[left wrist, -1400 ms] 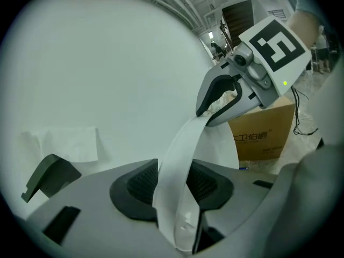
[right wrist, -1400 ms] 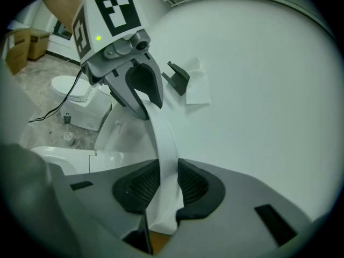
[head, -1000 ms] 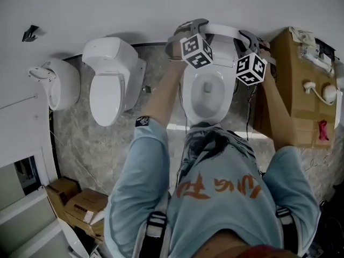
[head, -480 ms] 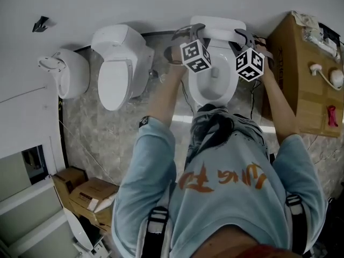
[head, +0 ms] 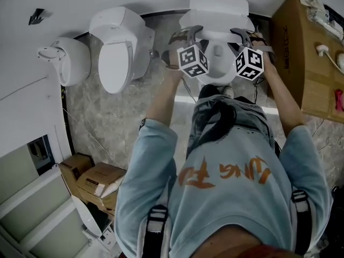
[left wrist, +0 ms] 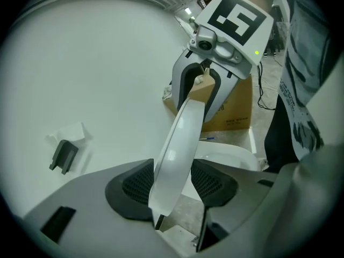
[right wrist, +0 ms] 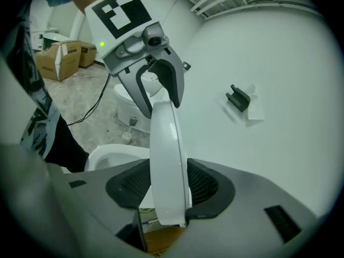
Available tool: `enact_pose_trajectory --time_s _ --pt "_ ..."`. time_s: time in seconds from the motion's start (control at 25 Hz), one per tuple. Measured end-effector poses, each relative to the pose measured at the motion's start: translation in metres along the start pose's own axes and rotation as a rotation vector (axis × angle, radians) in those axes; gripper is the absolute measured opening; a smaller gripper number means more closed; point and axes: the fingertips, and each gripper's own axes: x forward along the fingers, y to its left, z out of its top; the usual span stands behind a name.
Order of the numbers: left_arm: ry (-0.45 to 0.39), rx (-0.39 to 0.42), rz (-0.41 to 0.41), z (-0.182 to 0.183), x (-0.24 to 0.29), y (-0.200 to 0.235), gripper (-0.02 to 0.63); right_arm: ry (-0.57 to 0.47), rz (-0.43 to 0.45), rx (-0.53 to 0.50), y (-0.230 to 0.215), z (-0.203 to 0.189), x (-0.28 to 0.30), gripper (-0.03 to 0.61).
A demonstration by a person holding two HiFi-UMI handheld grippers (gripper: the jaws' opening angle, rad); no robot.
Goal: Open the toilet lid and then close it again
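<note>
L gripper [left wrist: 172, 190], R gripper [right wrist: 167, 187]: fingers [left wrist: 129, 190] just spread wider, toilet lid [left wrist: 183, 128] loose btwn each pair.

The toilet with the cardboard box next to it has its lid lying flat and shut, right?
Not quite. The cardboard box is beside that toilet, but the lid isn't flat and shut: it is lifted off the bowl, tilted up on edge. The left gripper view shows it.
</note>
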Motion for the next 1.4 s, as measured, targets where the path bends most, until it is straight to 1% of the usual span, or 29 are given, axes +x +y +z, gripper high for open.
enact_pose_trajectory --time_s 0.16,0.28,0.4,0.68,0.8,0.92,1.0,1.12,1.4 --pt "0.017 0.007 -0.048 -0.012 -0.004 -0.035 0.230 0.010 0.064 -0.010 0.037 -0.006 0.003 0.218" --pt "0.025 -0.016 -0.098 -0.023 -0.008 -0.064 0.230 0.022 0.120 -0.027 0.069 -0.011 0.006 0.224" --pt "0.036 -0.030 -0.122 -0.028 -0.007 -0.082 0.230 0.035 0.148 -0.051 0.088 -0.017 0.010 0.232" --pt "0.108 -0.050 -0.220 -0.052 -0.003 -0.146 0.245 0.044 0.229 -0.072 0.154 -0.033 0.016 0.265" --pt "0.137 -0.058 -0.277 -0.061 -0.001 -0.177 0.250 0.044 0.278 -0.047 0.184 -0.040 0.014 0.275" --pt "0.146 -0.133 -0.329 -0.068 0.002 -0.203 0.230 0.040 0.327 0.007 0.209 -0.048 0.016 0.273" --pt "0.156 -0.164 -0.347 -0.073 0.006 -0.218 0.222 0.038 0.338 0.000 0.225 -0.054 0.019 0.275" --pt "0.178 -0.171 -0.355 -0.084 0.018 -0.232 0.212 0.046 0.340 -0.007 0.240 -0.063 0.031 0.278" --pt "0.240 -0.222 -0.435 -0.109 0.041 -0.269 0.196 0.048 0.406 0.080 0.275 -0.077 0.053 0.261"
